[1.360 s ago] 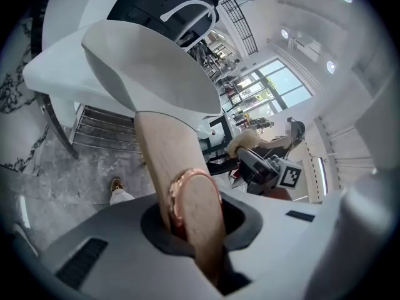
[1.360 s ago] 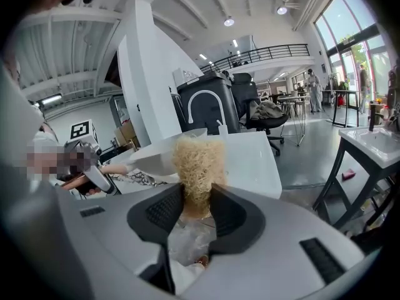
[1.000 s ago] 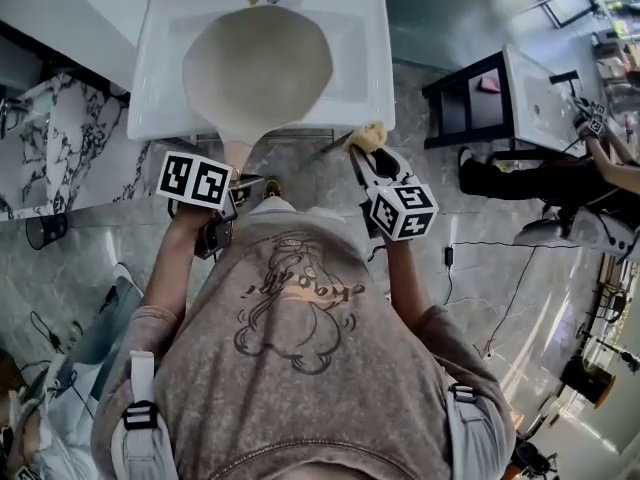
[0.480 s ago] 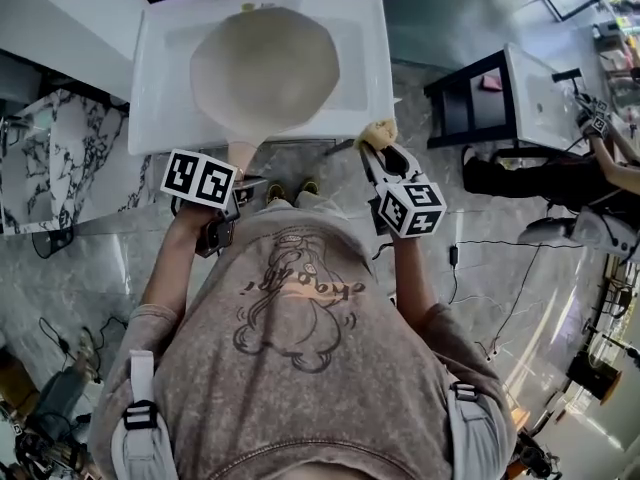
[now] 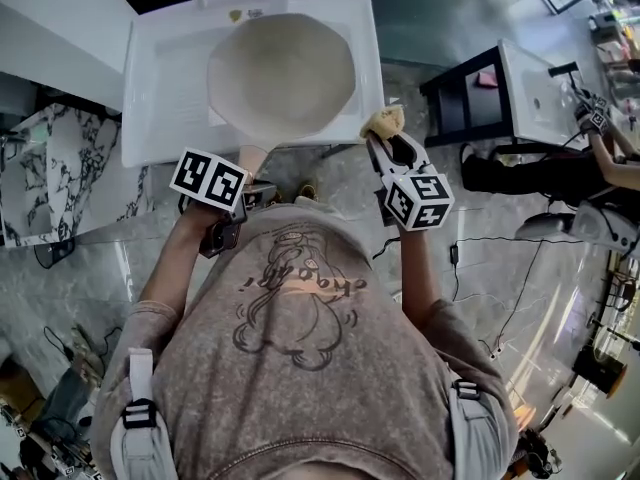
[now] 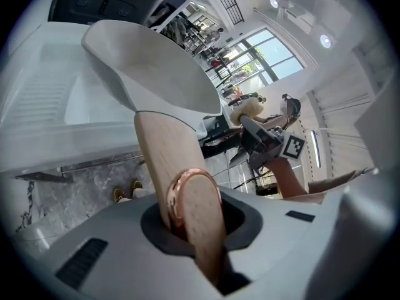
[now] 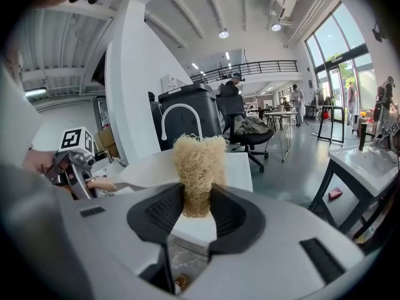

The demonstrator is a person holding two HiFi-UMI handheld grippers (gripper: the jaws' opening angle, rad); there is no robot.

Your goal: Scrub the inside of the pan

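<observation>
Our left gripper point(image 5: 248, 196) is clamped on the pan's point(image 5: 282, 73) wooden handle point(image 5: 252, 158), and the pan sits over the white sink point(image 5: 150, 88). Our right gripper point(image 5: 388, 136) pinches a straw-coloured scrubber point(image 5: 384, 120) by the sink's right front corner, near a black stand point(image 5: 465, 103).

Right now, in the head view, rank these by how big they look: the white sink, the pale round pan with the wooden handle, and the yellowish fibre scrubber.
1. white sink, largest.
2. pale round pan, within the sink's outline.
3. yellowish fibre scrubber, in the right gripper, clearly smallest.
</observation>
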